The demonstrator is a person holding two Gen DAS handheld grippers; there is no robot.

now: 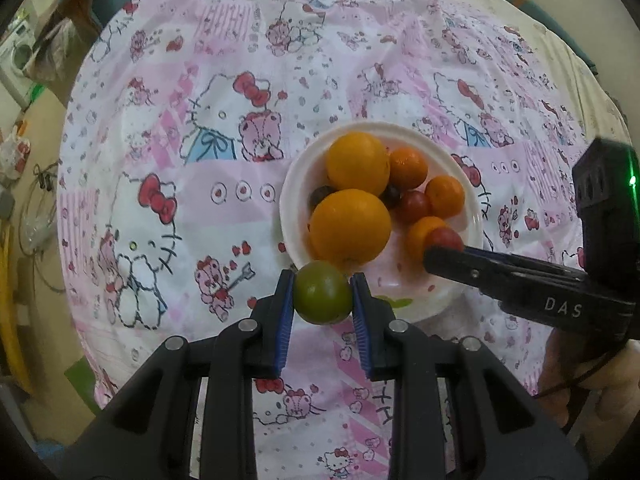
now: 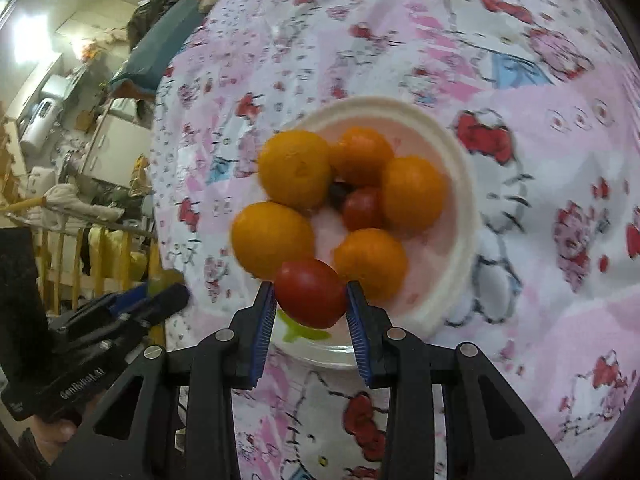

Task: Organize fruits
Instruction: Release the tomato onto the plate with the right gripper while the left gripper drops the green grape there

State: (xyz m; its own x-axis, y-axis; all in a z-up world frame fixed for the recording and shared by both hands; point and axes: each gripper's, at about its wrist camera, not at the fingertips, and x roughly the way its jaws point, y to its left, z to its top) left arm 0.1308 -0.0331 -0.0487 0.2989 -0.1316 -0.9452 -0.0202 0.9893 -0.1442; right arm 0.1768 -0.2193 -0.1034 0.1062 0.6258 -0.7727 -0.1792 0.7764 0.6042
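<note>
Table cover: a pink and white cartoon-cat tablecloth (image 1: pixel 224 80) is spread over the whole table, with red bows, little bears and blue dresses printed on it. Small wrinkles are seen in it.

Bowl: a white bowl (image 1: pixel 290 184) is set on the cloth, near the middle.

Fruit in the bowl: two big oranges (image 1: pixel 350 226) are piled on the side nearest the left claw. Three smaller orange fruits (image 1: pixel 408 168) are placed around them. A small red tomato (image 1: pixel 414 205) and some dark round fruits (image 1: pixel 320 196) are tucked in between.

Left claw: the left gripper (image 1: pixel 323 294) is clenched on a green round fruit (image 1: pixel 322 298). The fruit is pinched between the blue pads and is held by the bowl's near rim.

Right claw: the right gripper (image 2: pixel 310 300) is closed around a red tomato (image 2: pixel 310 294). Both blue pads are pressed on it, and it is held over the near part of the bowl, next to an orange.

Room, seen from the left claw: a white washing machine (image 1: pixel 18 56) and loose wires on the floor are seen past the table edge.

Room, seen from the right claw: a wooden railing (image 2: pixel 76 248), a mop (image 2: pixel 60 196), white cupboards (image 2: pixel 120 136) and heaps of cloth are seen. That side is messy and a bit blurred.
</note>
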